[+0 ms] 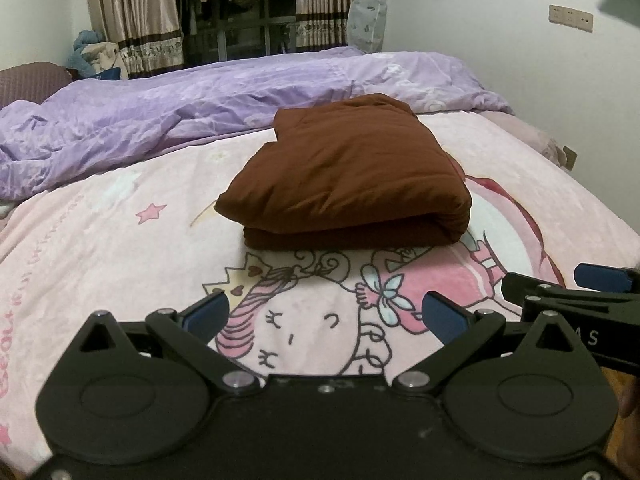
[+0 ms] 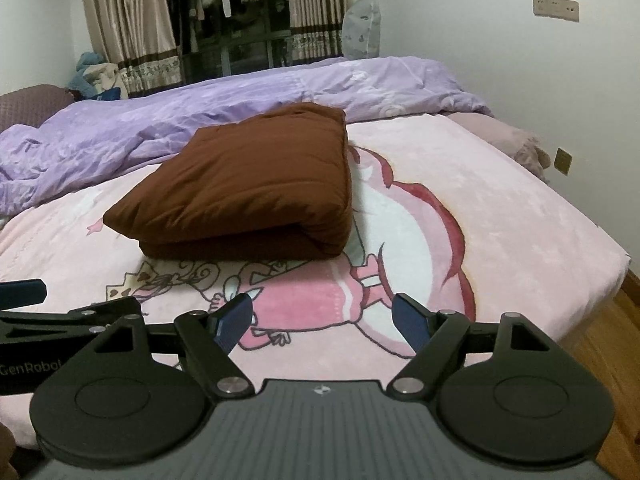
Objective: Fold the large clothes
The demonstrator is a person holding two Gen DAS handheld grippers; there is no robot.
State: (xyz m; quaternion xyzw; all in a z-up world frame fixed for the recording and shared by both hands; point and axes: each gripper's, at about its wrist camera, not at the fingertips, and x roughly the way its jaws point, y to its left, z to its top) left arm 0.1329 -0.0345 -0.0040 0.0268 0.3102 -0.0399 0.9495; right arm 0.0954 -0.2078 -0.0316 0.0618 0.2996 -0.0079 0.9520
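Resting, puffy brown folded garment (image 1: 348, 172)

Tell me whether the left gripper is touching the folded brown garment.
Apart. The left wrist view shows the left gripper open, with bare pink blanket lying between its fingers and the folded brown garment.

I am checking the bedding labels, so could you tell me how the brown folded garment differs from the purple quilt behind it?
The brown garment is folded into a compact, layered bundle; the purple quilt lies rumpled, spread across the bed. The garment is plain dark brown; the quilt is pale purple with faint white motifs. Both rest on the bed, untouched by either gripper.
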